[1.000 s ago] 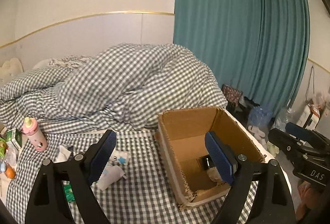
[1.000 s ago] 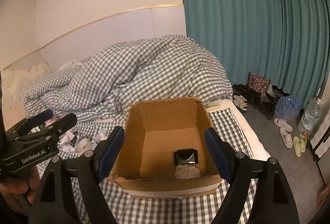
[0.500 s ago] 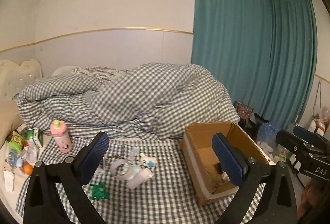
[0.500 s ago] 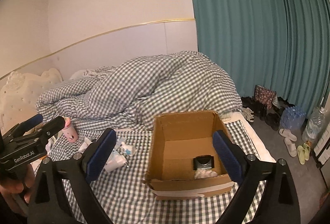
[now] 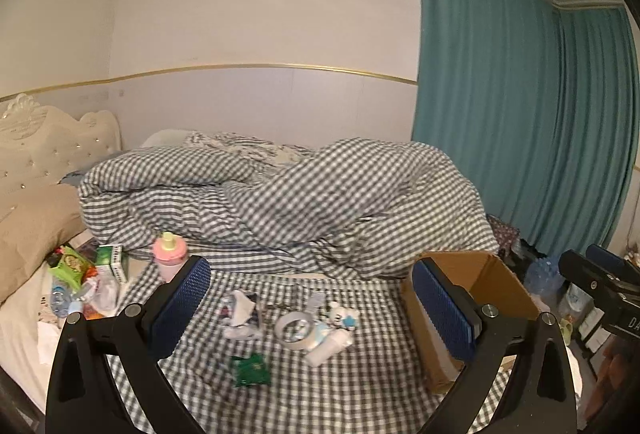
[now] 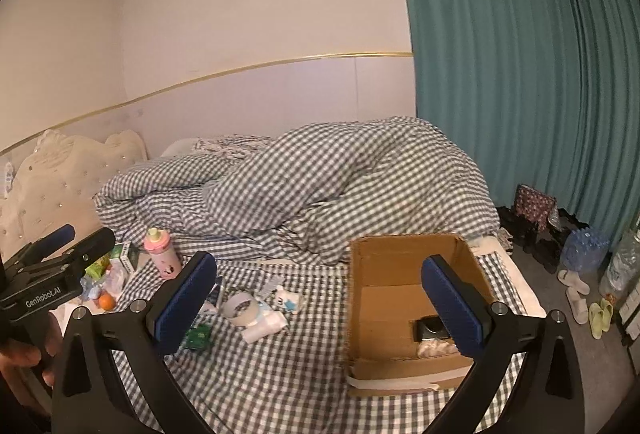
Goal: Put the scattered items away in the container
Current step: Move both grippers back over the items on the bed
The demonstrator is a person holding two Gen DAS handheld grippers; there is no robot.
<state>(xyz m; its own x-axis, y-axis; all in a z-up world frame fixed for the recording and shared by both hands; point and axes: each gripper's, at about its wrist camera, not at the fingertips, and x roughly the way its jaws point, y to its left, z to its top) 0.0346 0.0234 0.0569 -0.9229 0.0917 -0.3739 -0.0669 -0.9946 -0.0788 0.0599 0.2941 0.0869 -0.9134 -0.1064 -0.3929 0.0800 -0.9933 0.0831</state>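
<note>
An open cardboard box (image 6: 400,262) stands on the checked bed sheet; inside lie a black item (image 6: 428,328) and a pale crumpled thing (image 6: 434,348). Left of the box (image 5: 500,286) lie a tape roll (image 5: 294,328), a white plush toy (image 5: 342,314), a green packet (image 5: 250,370) and crumpled wrappers. A pink bottle (image 5: 170,258) stands further left, beside snack packs. My left gripper (image 5: 310,266) hangs open and empty above these items. The jaws of my right gripper (image 6: 319,260) are opening, nothing between them; it hovers between the tape roll (image 6: 240,308) and the box.
A bunched checked duvet (image 5: 320,202) fills the far side of the bed. A cream headboard (image 5: 48,150) and a tan pillow (image 5: 32,230) are at the left. On the floor to the right lie slippers (image 6: 576,294) and water bottles (image 6: 584,248), below a teal curtain (image 6: 520,74).
Both grippers have drawn back and up from the box and swung left, so the scattered items now show. Both pairs of jaws stand wider than before.
</note>
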